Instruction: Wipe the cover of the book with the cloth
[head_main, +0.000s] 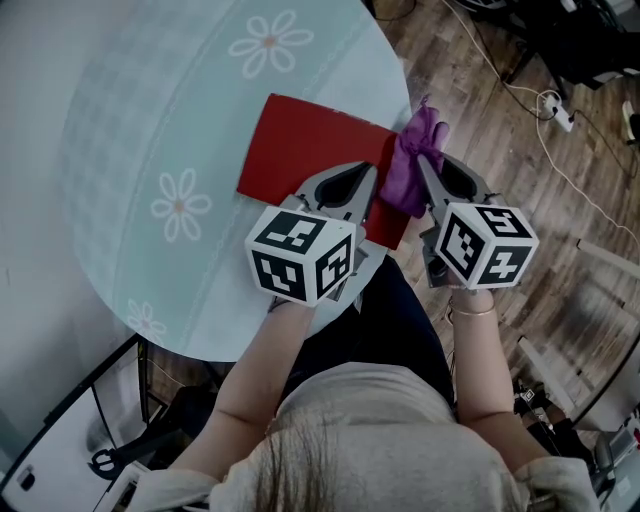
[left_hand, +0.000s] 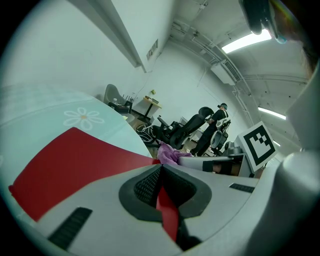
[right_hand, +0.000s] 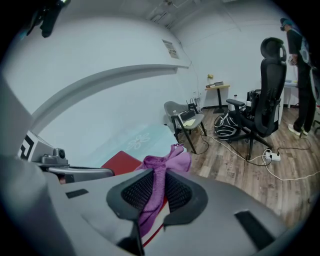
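Red book (left_hand: 80, 160) edge clamped in left hand-held gripper (left_hand: 160, 169) | purple cloth (right_hand: 172, 161) pinched in right hand-held gripper (right_hand: 159, 176)

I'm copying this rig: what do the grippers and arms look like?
Both the left gripper and right gripper are grey plastic, their fingers lined with black ribbed pads. Each carries a white cube with black square markers. The person wears a pale short-sleeved top and a thin bracelet on the right wrist.
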